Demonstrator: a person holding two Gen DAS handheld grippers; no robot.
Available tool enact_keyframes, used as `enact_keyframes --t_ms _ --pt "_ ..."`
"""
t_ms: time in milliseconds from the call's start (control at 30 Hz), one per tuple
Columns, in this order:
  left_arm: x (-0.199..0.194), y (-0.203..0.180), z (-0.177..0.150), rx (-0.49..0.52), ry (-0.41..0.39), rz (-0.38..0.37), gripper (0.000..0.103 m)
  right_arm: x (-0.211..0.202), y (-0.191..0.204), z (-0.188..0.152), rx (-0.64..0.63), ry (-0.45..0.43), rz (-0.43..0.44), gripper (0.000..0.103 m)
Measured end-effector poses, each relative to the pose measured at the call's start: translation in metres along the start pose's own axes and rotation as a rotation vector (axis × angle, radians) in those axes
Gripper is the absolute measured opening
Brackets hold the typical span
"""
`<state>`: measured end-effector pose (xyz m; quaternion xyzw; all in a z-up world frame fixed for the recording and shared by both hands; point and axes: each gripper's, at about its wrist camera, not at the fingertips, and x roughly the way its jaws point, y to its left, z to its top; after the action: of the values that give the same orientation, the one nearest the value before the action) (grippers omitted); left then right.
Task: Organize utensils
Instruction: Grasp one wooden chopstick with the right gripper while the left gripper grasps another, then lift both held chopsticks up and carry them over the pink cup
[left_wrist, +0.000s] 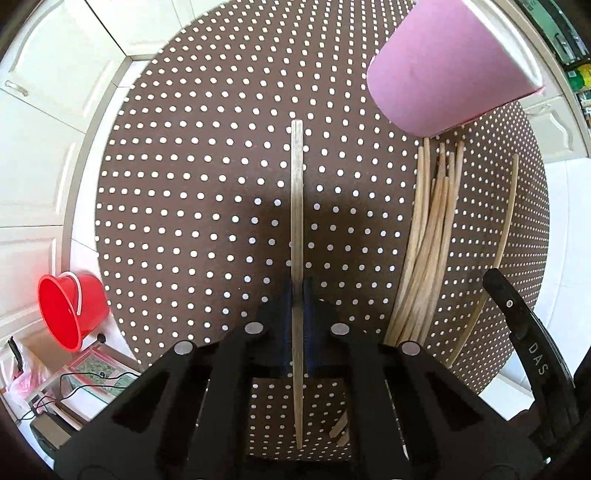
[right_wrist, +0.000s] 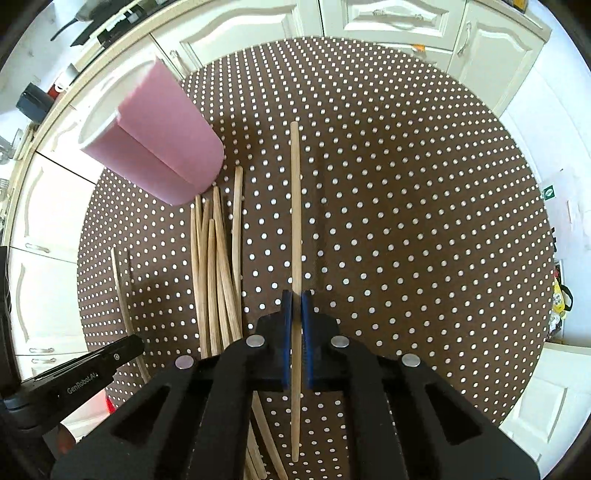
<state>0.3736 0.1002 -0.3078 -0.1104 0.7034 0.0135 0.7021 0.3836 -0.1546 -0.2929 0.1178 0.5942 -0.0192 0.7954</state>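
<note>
Left gripper (left_wrist: 297, 291) and right gripper (right_wrist: 296, 301): black plastic linkage arms with triangular cut-outs, round silver pivot pins, and blue ribbed pads on the fingers (right_wrist: 286, 332). White lettering "DAS" and "GenRobot.AI" marks each tool's side.

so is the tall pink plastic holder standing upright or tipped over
Upright: the tall pink plastic holder stands on its base on the dotted brown tablecloth, white rim up, beside loose wooden chopsticks.

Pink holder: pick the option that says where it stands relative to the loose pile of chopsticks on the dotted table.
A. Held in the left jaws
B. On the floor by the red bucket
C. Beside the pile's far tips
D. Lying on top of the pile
C: the pink holder stands on the dotted table just beyond the far tips of the chopstick pile.
</note>
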Motion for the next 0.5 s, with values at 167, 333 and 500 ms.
enact_keyframes --t_ms 167,333,500 --pt "-0.020 -0.004 -0.009 0.015 -0.061 -0.017 0.006 -0.034 -0.006 -0.005 0.014 -0.058 0.044 0.004" --pt "-0.047 -0.005 -0.018 0.036 -0.133 -0.043 0.006 -0.069 -0.020 -0.004 0.024 -0.128 0.087 0.004" --pt "-0.071 -0.012 -0.036 0.042 -0.193 -0.037 0.006 -0.090 -0.030 -0.002 0.024 -0.191 0.112 0.004"
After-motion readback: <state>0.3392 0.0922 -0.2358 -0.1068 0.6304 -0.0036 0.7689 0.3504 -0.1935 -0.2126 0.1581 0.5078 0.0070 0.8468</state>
